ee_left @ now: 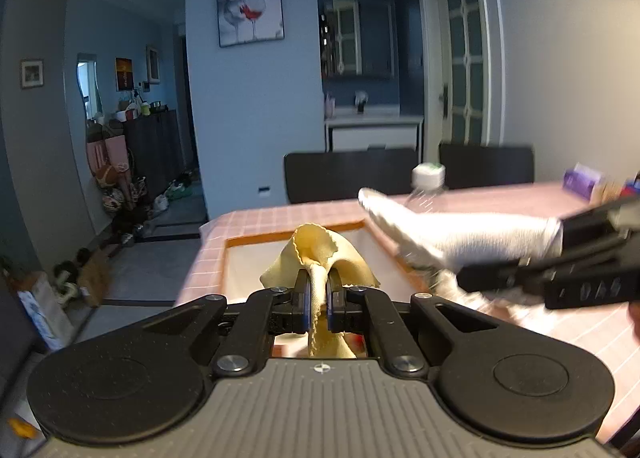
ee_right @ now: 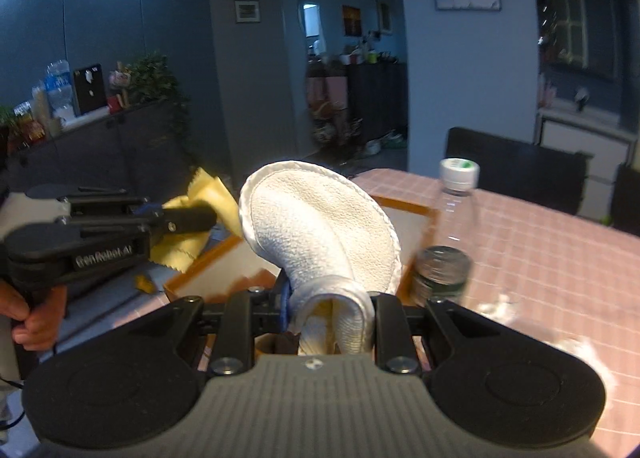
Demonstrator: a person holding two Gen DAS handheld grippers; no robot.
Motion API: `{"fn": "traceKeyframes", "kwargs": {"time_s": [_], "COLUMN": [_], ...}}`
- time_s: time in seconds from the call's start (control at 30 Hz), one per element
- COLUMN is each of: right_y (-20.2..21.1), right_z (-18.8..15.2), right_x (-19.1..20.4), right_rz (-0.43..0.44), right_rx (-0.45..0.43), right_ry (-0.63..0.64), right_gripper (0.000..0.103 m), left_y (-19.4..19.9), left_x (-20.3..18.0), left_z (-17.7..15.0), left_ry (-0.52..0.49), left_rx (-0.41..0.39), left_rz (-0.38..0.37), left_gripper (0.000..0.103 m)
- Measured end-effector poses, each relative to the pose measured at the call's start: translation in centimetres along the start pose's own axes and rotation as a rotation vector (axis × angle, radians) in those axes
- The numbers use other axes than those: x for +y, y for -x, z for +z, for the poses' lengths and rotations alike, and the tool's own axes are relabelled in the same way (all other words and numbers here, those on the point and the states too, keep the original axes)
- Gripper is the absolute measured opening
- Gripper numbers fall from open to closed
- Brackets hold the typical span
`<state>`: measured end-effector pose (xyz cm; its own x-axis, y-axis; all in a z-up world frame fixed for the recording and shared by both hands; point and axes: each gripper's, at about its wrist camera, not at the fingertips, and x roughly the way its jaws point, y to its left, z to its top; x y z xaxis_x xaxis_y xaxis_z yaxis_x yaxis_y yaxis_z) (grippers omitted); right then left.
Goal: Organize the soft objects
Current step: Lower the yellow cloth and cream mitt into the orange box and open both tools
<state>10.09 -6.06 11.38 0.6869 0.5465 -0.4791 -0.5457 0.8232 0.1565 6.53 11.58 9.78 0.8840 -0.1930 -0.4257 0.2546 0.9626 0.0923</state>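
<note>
My left gripper (ee_left: 319, 294) is shut on a yellow cloth (ee_left: 316, 250) with zigzag edges and holds it up above a white tray with an orange rim (ee_left: 256, 239). My right gripper (ee_right: 328, 306) is shut on a white terry pad (ee_right: 316, 218) with a satin border, also lifted over the tray (ee_right: 404, 206). In the left wrist view the white pad (ee_left: 440, 234) and the right gripper (ee_left: 568, 258) come in from the right. In the right wrist view the left gripper (ee_right: 176, 224) with the yellow cloth (ee_right: 208, 194) is at the left.
The table has a pink checked cloth (ee_left: 280, 214). A clear plastic bottle (ee_right: 452, 234) with a white cap stands by the tray's right rim. Black chairs (ee_left: 352, 174) stand behind the table. White fluffy bits (ee_right: 496, 308) lie on the cloth at the right. A purple pack (ee_left: 580, 178) sits far right.
</note>
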Motion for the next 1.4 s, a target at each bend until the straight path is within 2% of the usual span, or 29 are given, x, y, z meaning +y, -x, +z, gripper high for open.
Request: {"fn": "traceKeyframes", "kwargs": {"time_s": [0.07,0.23,0.43,0.57,0.77,0.93,1.0,1.13,1.2,1.27,1.4], "right_y": [-1.7,-7.5,-13.0,-15.5,-19.2,-20.9,-21.3,-21.5,-21.4,-21.2,-19.8], "right_z": [0.7,1.3,1.0,1.3,2.3,2.4,2.5,2.6,2.7,2.6,2.5], "right_x": [0.0,0.4,0.4,-0.5,-1.5,-2.3,-2.5,-1.9,-1.9,-2.0,-1.8], "right_rz": [-0.005,-0.106,-0.214,-0.168,-0.148,-0.116,-0.112,-0.125,-0.125,-0.115,-0.088], "right_rx": [0.015,0.104,0.222,0.257,0.293,0.368,0.399,0.395,0.404,0.407,0.39], "right_ry": [0.0,0.082,0.251,0.258,0.291,0.26,0.252,0.308,0.315,0.323,0.35], "right_gripper": [0.021,0.022,0.022,0.022,0.022,0.03,0.033,0.042,0.047,0.05,0.055], "left_y": [-1.4,-5.7,-10.2,-11.9,-13.7,-14.8,-15.0,-15.1,-15.1,-15.0,-14.3], "left_x": [0.8,1.9,1.9,1.9,2.3,2.4,2.4,2.1,2.2,2.3,2.4], "left_z": [0.2,0.2,-1.1,-2.1,-2.5,-2.2,-2.1,-2.2,-2.0,-1.8,-1.2], "left_ry": [-0.013,-0.064,-0.166,-0.202,-0.232,-0.242,-0.244,-0.274,-0.276,-0.279,-0.284], "left_rx": [0.038,0.143,0.28,0.319,0.35,0.386,0.393,0.39,0.393,0.383,0.362], "left_rz": [-0.01,-0.057,-0.088,-0.092,-0.081,-0.064,-0.059,-0.031,-0.028,-0.019,-0.021], "left_gripper": [0.007,0.007,0.007,0.007,0.008,0.009,0.012,0.015,0.022,0.038,0.045]}}
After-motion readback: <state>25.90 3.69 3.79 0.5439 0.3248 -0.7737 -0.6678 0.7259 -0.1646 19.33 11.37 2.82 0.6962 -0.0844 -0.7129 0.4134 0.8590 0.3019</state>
